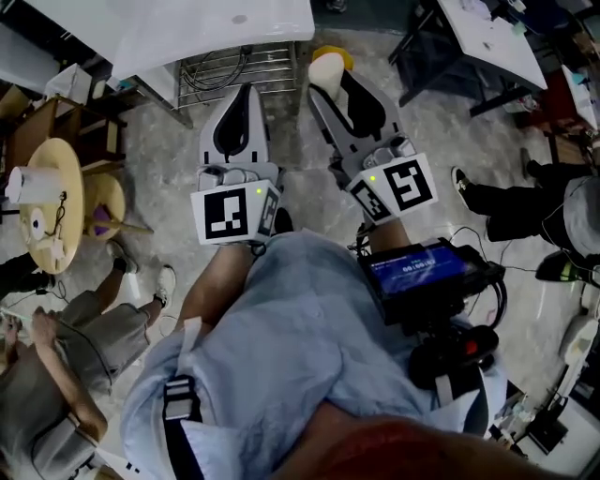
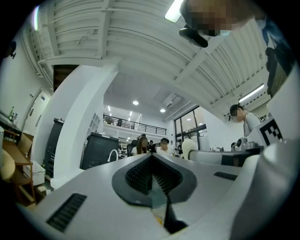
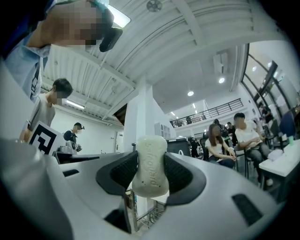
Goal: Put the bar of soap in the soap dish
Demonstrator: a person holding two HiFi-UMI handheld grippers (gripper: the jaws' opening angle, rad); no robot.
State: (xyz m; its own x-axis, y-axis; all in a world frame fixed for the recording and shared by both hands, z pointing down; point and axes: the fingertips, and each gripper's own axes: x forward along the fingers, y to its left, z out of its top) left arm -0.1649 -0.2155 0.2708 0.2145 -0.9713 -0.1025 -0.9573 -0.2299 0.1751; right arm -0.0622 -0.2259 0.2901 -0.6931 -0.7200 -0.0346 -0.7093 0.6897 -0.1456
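A cream bar of soap point(image 3: 151, 165) stands on end between the black pads of my right gripper point(image 3: 151, 176), which is shut on it. In the head view the soap point(image 1: 325, 71) pokes out of the right gripper point(image 1: 330, 84) over the floor, just in front of the white table. My left gripper point(image 1: 244, 94) is beside it to the left. Its jaws point(image 2: 151, 161) are pressed together with nothing between them. No soap dish shows in any view.
A white table point(image 1: 187, 28) with a wire rack point(image 1: 239, 67) under it lies just ahead. Another white table point(image 1: 492, 37) stands at the upper right. A round wooden stand point(image 1: 52, 202) is at the left. A seated person point(image 1: 66, 366) and another's shoes point(image 1: 469, 192) flank me.
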